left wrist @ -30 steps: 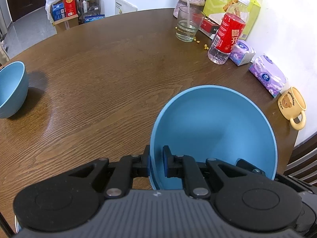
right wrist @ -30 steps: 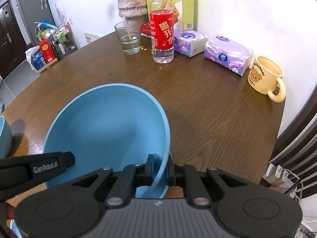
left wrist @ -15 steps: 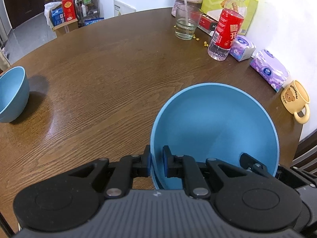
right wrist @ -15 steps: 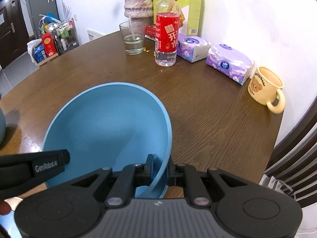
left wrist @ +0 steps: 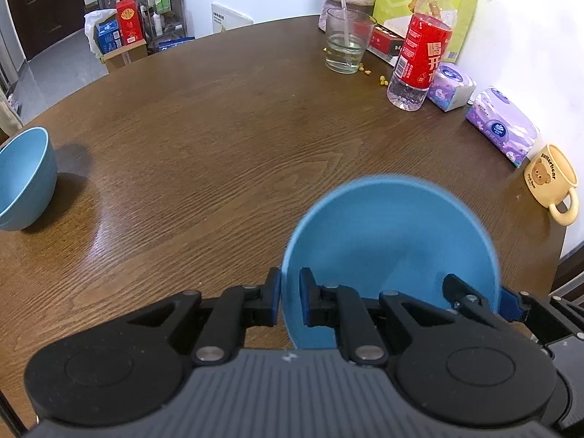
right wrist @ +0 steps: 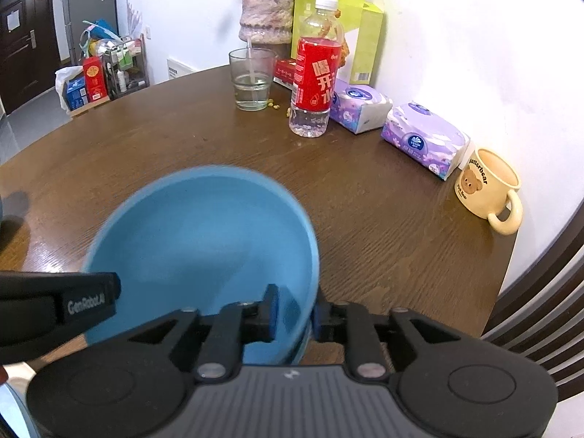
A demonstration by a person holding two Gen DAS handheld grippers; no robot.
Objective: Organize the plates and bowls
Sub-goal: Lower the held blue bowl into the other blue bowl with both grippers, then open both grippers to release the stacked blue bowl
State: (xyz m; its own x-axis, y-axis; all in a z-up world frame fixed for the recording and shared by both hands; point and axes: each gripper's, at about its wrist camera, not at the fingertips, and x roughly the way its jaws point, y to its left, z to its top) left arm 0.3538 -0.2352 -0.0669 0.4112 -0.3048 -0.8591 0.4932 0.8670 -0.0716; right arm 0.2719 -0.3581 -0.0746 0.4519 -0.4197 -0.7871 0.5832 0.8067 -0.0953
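A blue bowl [left wrist: 390, 241] hangs tilted over the brown table [left wrist: 219, 127], blurred at its rim. My left gripper [left wrist: 290, 301] is shut on its left rim, one pad inside and one outside. In the right wrist view the same bowl [right wrist: 204, 241] has its right rim between the jaws of my right gripper [right wrist: 295, 314]. Those jaws are opening, and a gap shows between the inner pad and the rim. A second blue bowl [left wrist: 25, 179] stands on the table at the far left.
Along the wall stand a glass of water [right wrist: 252, 80], a red-labelled bottle [right wrist: 315, 73], two purple tissue packs [right wrist: 425, 138], a yellow bear mug [right wrist: 487, 186], a green box and a vase. A chair back [right wrist: 540, 314] stands at the right table edge.
My right gripper's jaws have parted from the bowl's rim. The bowl now looks blurred and sits a little lower in both views. My left gripper keeps its grip.
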